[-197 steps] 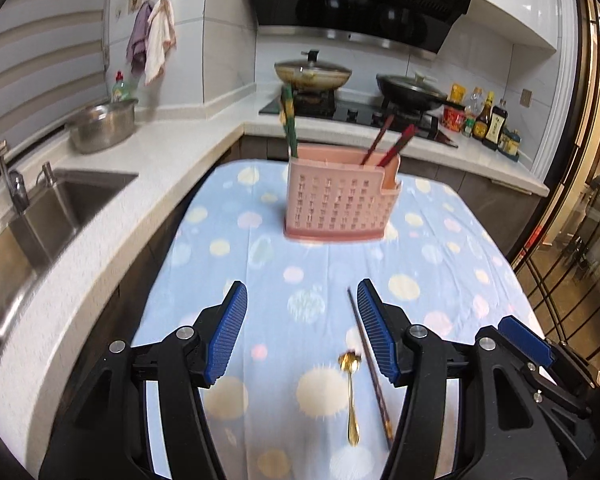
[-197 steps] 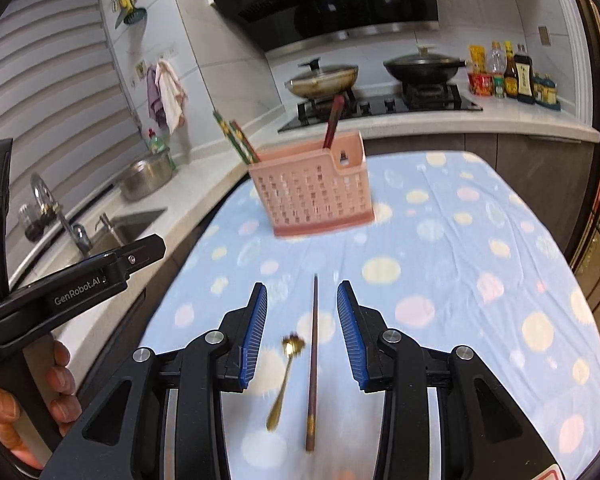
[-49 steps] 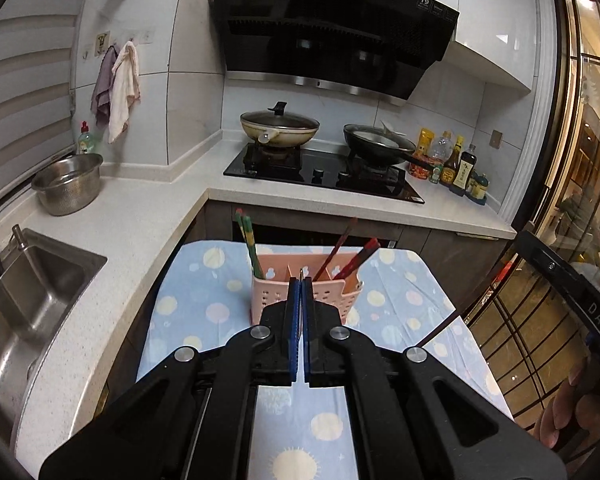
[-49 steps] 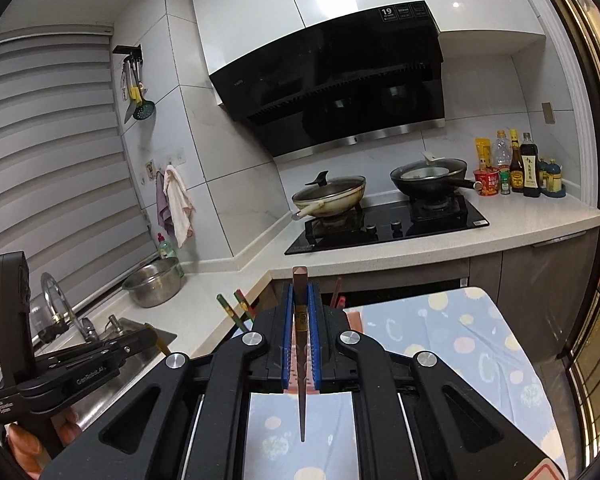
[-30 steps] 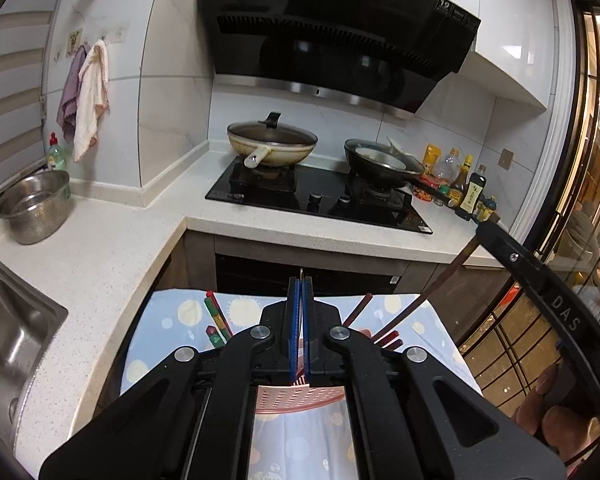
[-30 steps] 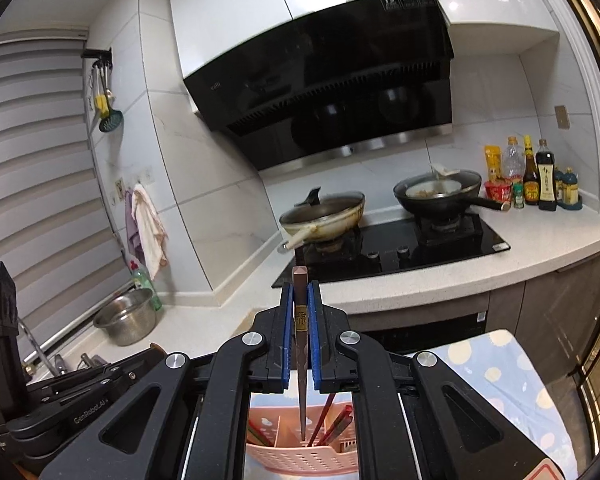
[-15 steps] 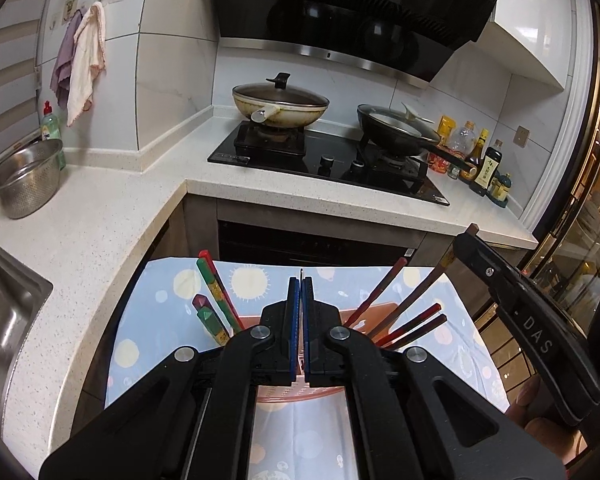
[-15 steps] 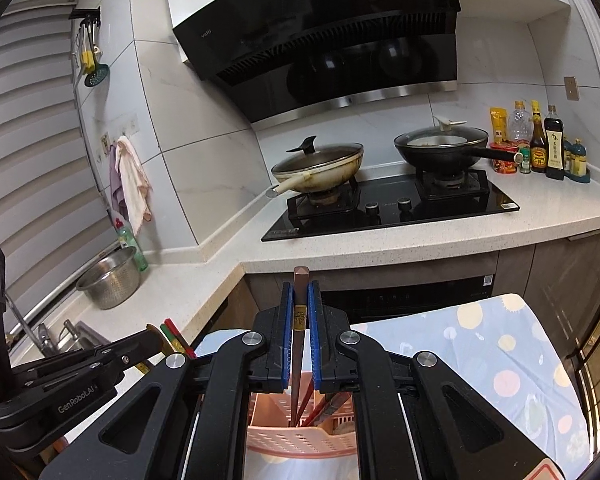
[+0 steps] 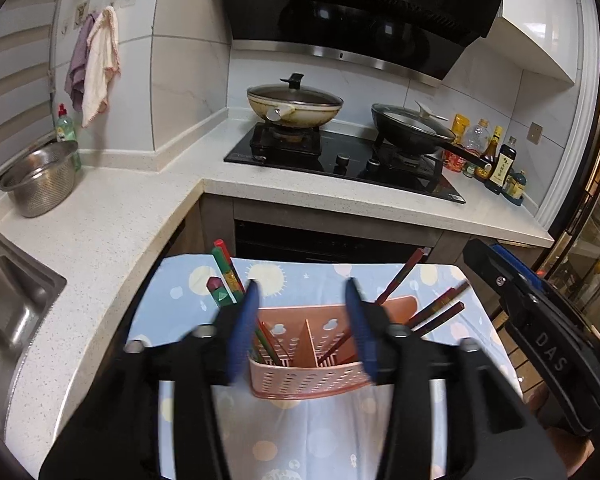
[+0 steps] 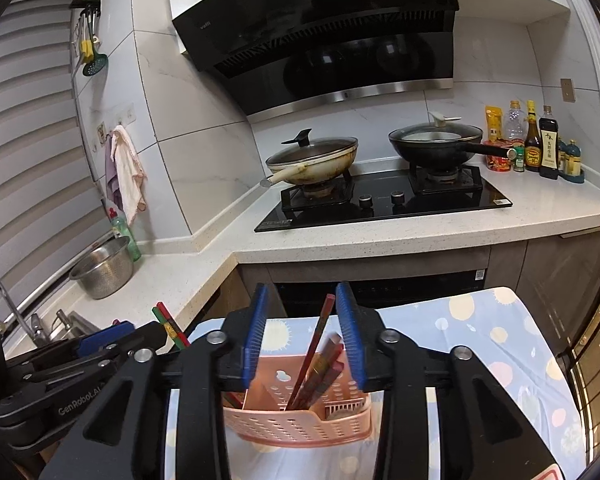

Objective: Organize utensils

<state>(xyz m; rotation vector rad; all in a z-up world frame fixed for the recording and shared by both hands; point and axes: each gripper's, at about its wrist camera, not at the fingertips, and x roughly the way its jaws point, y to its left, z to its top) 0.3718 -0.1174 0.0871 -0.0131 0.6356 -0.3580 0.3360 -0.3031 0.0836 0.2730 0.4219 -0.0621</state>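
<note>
A pink slotted utensil holder [image 9: 306, 380] stands on the dotted blue tablecloth [image 9: 332, 432]; it also shows in the right wrist view [image 10: 300, 424]. Dark red chopsticks [image 9: 434, 316] lean in its right compartment, and green-red chopsticks [image 9: 225, 270] lean at its left. In the right wrist view several dark red chopsticks [image 10: 314, 356] stand between my fingers. My left gripper [image 9: 300, 320] is open and empty above the holder. My right gripper [image 10: 305, 334] is open and empty above the holder too. The spoon is not visible.
A white counter [image 9: 112, 216] wraps behind the table, with a steel colander [image 9: 40, 184], a sink [image 9: 8, 296] at the left, a hob with two lidded pans [image 9: 296, 106], and sauce bottles [image 10: 540, 148] at the right.
Both grippers have opened. The right one let go of the dark chopstick, which now stands in the holder. The left one let go of the thin item it held.
</note>
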